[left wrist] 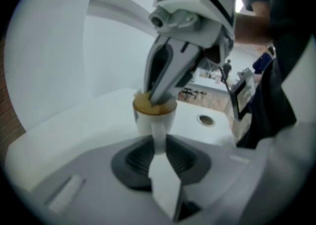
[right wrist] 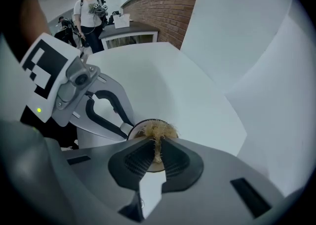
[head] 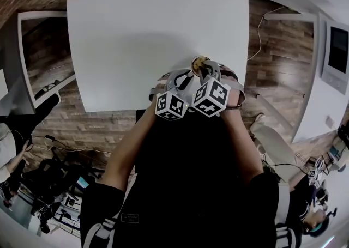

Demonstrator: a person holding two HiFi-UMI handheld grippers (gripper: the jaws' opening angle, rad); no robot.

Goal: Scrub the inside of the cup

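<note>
A white cup point(left wrist: 154, 116) is held just over the white table point(head: 136, 34), near its front edge. My left gripper point(left wrist: 158, 142) is shut on the cup's handle point(left wrist: 159, 137). From above, my right gripper point(left wrist: 161, 95) dips its jaws into the cup's mouth. It is shut on a tan fibrous scrubber point(right wrist: 157, 134) that sits inside the cup point(right wrist: 148, 162). In the head view the cup point(head: 199, 65) shows just ahead of both marker cubes, with the left gripper point(head: 184, 81) and the right gripper point(head: 210, 72) close together at it. The cup's bottom is hidden by the scrubber.
A round cable hole point(left wrist: 205, 119) sits in the tabletop to the right of the cup. A brick-patterned floor point(head: 272, 50) surrounds the table. A person point(right wrist: 89, 9) stands far behind by a counter. White furniture point(head: 327, 78) stands at the right.
</note>
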